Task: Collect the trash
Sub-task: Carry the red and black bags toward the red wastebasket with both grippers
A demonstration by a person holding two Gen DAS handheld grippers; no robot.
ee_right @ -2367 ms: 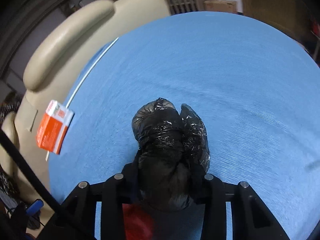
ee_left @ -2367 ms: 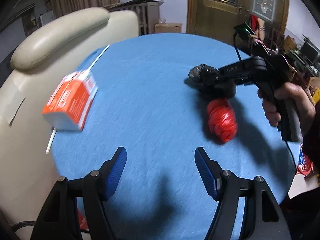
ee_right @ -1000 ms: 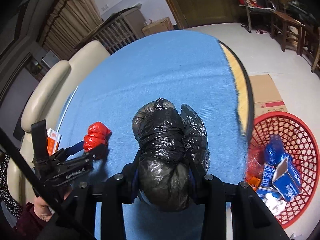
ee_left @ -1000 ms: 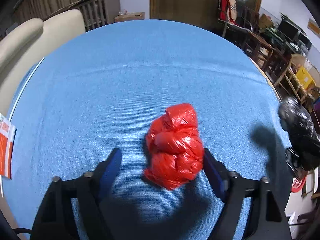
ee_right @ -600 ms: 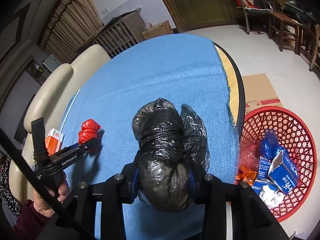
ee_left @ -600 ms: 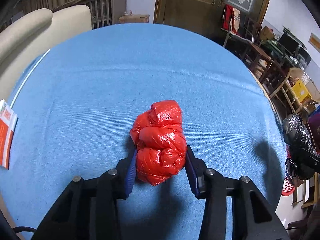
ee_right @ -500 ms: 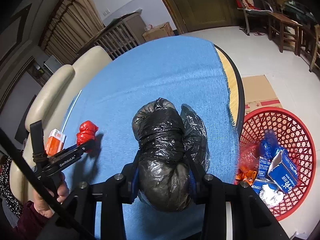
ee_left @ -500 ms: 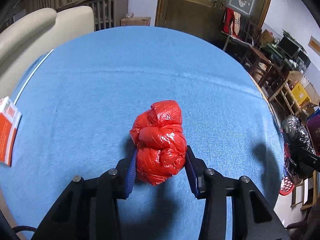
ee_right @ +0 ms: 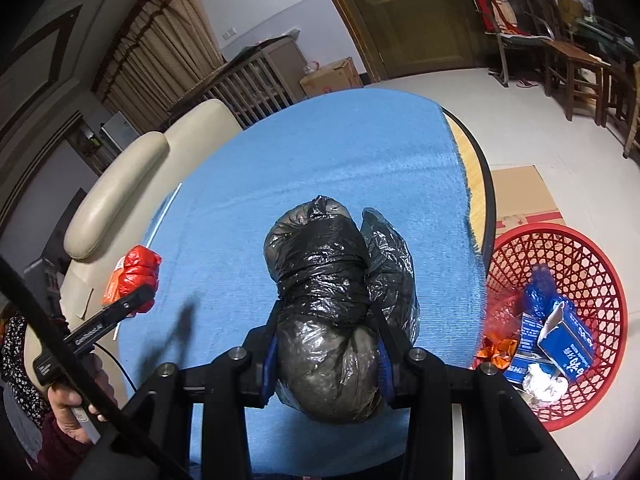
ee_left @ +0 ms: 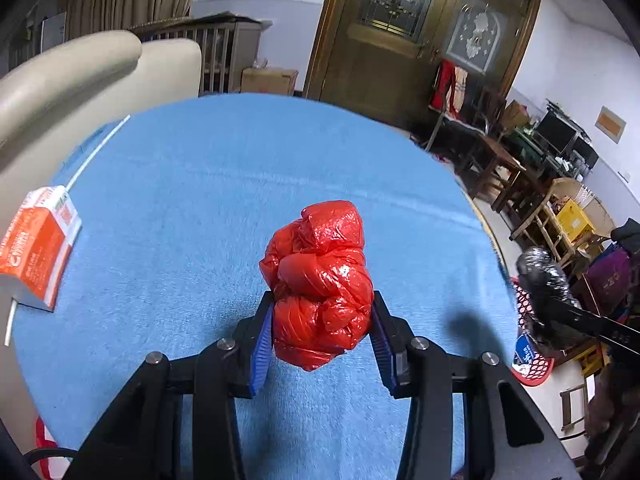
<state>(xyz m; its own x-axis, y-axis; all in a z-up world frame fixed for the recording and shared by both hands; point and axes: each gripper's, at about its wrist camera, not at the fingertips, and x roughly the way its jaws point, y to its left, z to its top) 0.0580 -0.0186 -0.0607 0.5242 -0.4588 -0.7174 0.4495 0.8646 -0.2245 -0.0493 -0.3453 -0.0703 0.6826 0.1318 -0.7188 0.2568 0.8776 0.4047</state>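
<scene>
A round surface [ee_left: 224, 184] under blue woven cloth carries an orange-and-white paper carton [ee_left: 34, 246] at its left edge.

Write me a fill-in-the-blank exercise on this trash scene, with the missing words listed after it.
1. The left gripper is shut on a crumpled ____ plastic bag.
2. The right gripper is shut on a tied ____ plastic bag.
3. The red basket stands on the ____ beside the table.
4. The orange and white carton lies on the ____ cloth near the table's edge.

Missing words: red; black; floor; blue
</scene>
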